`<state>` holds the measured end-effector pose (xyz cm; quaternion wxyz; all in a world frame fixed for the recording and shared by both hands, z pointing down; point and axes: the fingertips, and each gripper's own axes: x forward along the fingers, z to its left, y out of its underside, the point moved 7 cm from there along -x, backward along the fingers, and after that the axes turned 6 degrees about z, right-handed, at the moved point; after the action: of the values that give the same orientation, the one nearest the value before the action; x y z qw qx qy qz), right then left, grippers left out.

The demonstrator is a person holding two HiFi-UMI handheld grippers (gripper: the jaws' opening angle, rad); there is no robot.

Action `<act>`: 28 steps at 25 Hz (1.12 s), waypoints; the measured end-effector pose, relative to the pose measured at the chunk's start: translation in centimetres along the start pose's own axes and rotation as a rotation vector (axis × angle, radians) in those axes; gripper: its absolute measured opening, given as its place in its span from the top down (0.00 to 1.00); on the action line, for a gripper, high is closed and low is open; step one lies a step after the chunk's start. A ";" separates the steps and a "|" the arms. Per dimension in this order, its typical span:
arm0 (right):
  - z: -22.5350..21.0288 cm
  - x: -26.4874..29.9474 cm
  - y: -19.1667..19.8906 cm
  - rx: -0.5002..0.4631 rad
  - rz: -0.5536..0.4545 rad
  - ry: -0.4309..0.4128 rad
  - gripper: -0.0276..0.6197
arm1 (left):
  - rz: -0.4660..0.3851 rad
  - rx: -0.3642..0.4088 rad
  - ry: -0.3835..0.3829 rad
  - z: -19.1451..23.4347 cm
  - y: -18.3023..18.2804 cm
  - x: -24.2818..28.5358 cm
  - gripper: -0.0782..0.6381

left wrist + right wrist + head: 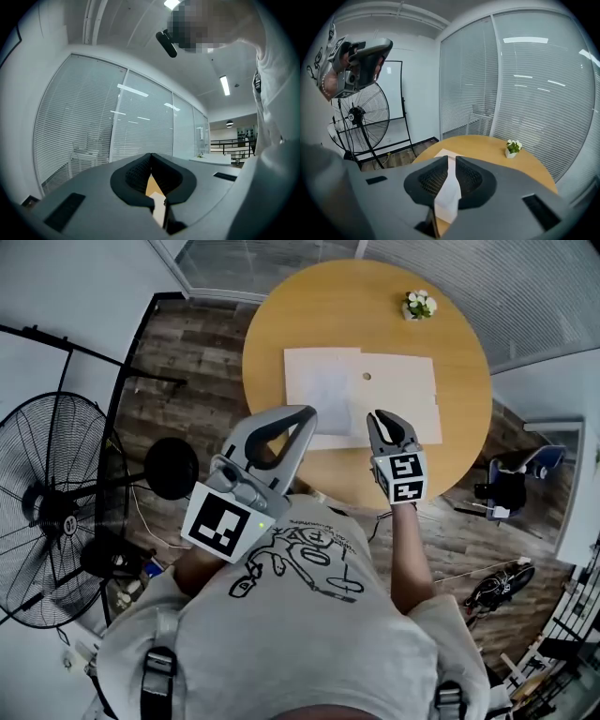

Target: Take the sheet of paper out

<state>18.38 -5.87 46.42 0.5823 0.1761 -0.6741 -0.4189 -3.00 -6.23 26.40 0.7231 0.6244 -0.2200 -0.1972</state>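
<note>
Two-handed setup. Holding right hand-held gripper above near edge of flat white paper envelope on round wooden counter, jaws slightly parted, empty, presumably to pinch sheet of paper, seemingly still inside envelope. Left hand-held gripper closed, empty, parked short of envelope.

Left claw: jaws together, tips touching, nothing btwn. Table + white paper visible thru gap. Blinds behind.

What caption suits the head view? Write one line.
The left gripper and right gripper held at a round table bearing paper and a potted plant.
</note>
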 end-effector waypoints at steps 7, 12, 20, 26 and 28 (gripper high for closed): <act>-0.7 2.8 2.6 0.013 0.066 -0.021 0.86 | -0.001 0.000 -0.004 0.2 0.3 -0.1 0.86; -1.3 4.6 3.8 0.028 0.107 -0.038 0.85 | 0.005 -0.003 -0.007 0.5 0.0 0.1 0.86; -1.8 7.1 6.0 0.046 0.160 -0.055 0.85 | -0.002 -0.005 -0.015 0.9 0.1 0.0 0.86; -2.2 8.6 7.2 0.064 0.196 -0.069 0.84 | -0.003 -0.007 -0.024 1.2 0.0 0.1 0.86; -2.4 9.2 7.5 0.065 0.207 -0.075 0.84 | -0.001 -0.008 -0.026 1.3 0.0 0.1 0.86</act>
<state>20.07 -9.00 57.96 0.5911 0.1084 -0.7231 -0.3405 -3.68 -7.36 26.61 0.7225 0.6190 -0.2283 -0.2067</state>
